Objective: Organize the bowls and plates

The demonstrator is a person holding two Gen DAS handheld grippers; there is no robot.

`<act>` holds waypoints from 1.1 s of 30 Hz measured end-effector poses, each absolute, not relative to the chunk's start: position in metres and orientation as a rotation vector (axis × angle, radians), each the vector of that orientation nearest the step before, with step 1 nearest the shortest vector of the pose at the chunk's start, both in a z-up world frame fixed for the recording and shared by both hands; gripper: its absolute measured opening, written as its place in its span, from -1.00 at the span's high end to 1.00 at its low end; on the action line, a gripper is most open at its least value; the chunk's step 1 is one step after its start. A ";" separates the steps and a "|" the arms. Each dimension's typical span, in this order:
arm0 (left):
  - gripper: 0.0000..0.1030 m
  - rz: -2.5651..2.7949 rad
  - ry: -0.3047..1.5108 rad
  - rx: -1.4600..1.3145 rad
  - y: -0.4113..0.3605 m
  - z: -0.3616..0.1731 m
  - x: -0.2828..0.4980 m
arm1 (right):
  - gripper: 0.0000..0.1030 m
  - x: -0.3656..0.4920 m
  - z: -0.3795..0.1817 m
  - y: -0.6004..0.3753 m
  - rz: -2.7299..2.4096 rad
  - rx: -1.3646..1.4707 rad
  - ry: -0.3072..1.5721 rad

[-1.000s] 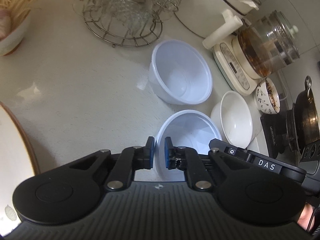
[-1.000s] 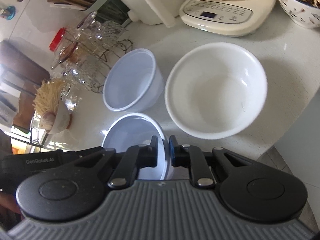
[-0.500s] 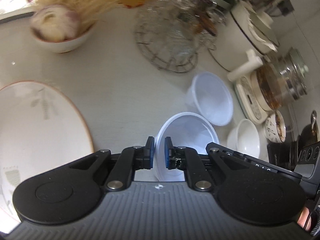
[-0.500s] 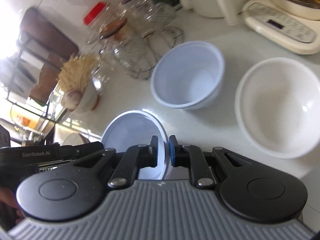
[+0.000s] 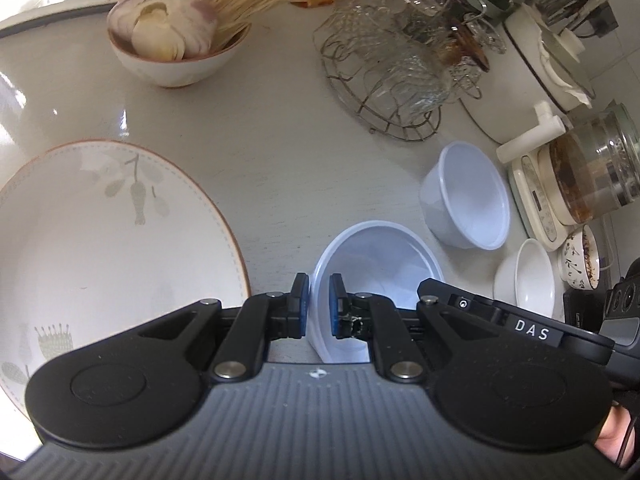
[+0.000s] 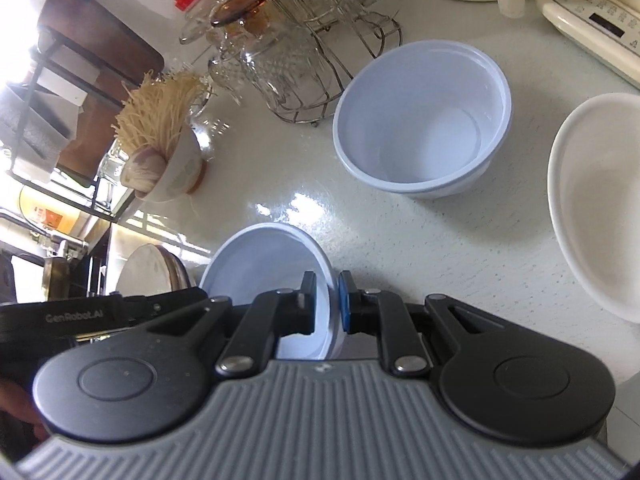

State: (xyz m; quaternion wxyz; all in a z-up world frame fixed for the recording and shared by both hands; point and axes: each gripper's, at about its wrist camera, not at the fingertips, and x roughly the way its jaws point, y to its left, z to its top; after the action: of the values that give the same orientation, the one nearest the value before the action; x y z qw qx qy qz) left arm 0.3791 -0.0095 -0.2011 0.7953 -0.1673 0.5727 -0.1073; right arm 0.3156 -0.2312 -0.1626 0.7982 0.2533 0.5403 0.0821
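Left wrist view: both my left gripper (image 5: 319, 306) and right gripper (image 6: 326, 303) clench one pale-blue plastic bowl's (image 5: 380, 256) rim; I should carry it level and nest it in the matching blue plastic bowl (image 6: 424, 118).

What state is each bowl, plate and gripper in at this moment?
Left gripper: shut on held bowl's rim.
Right gripper: shut on the same rim, opposite side.
Held bowl: empty, tilted.
Second plastic bowl: empty, upright on counter.
White bowl: empty, upright.
Plate: empty, flat.
Garlic bowl: holds garlic and noodles.
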 end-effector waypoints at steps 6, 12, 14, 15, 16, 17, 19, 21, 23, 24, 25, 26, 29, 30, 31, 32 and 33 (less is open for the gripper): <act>0.76 -0.212 1.236 -0.400 -0.001 -0.206 0.377 | 0.71 0.319 -0.169 -0.230 0.183 0.581 1.178; 0.72 -0.196 1.225 -0.420 0.003 -0.202 0.376 | 0.67 0.317 -0.163 -0.227 0.175 0.565 1.170; 0.61 -0.196 1.213 -0.411 0.004 -0.198 0.375 | 0.67 0.315 -0.159 -0.225 0.165 0.547 1.168; 0.58 -0.194 1.204 -0.406 0.004 -0.196 0.374 | 0.55 0.314 -0.157 -0.224 0.155 0.529 1.163; 0.55 -0.194 1.196 -0.400 0.004 -0.193 0.373 | 0.33 0.313 -0.154 -0.224 0.147 0.518 1.152; 0.55 -0.193 1.186 -0.393 0.004 -0.190 0.372 | 0.27 0.311 -0.151 -0.225 0.143 0.513 1.138; 0.55 -0.182 1.133 -0.362 0.002 -0.177 0.368 | 0.24 0.307 -0.144 -0.226 0.131 0.498 1.120; 0.55 -0.194 1.089 -0.317 -0.003 -0.162 0.365 | 0.24 0.304 -0.134 -0.227 0.113 0.474 1.093; 0.55 -0.206 1.050 -0.286 -0.008 -0.147 0.363 | 0.25 0.300 -0.123 -0.227 0.098 0.452 1.061; 0.55 -0.211 1.037 -0.274 -0.010 -0.140 0.363 | 0.24 0.299 -0.116 -0.228 0.093 0.443 1.043; 0.55 -0.218 1.027 -0.267 -0.013 -0.134 0.363 | 0.24 0.297 -0.110 -0.228 0.090 0.431 1.026; 0.55 -0.230 1.016 -0.264 -0.015 -0.128 0.362 | 0.24 0.296 -0.102 -0.228 0.085 0.420 1.008; 0.55 -0.258 0.994 -0.252 -0.024 -0.112 0.359 | 0.24 0.289 -0.080 -0.228 0.082 0.387 0.943; 0.55 -0.267 0.989 -0.249 -0.026 -0.107 0.358 | 0.24 0.287 -0.073 -0.228 0.081 0.376 0.925; 0.55 -0.276 0.982 -0.248 -0.028 -0.102 0.356 | 0.24 0.285 -0.066 -0.229 0.079 0.369 0.909; 0.55 -0.287 0.975 -0.248 -0.030 -0.097 0.355 | 0.24 0.283 -0.060 -0.229 0.077 0.362 0.895; 0.55 -0.295 0.971 -0.249 -0.032 -0.092 0.354 | 0.24 0.280 -0.054 -0.229 0.075 0.355 0.880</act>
State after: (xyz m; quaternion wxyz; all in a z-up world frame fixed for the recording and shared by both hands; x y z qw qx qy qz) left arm 0.3538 -0.0318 -0.0923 0.8665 -0.1188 0.4638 -0.1410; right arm 0.2802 -0.2292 -0.0539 0.8888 0.1707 0.4238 0.0363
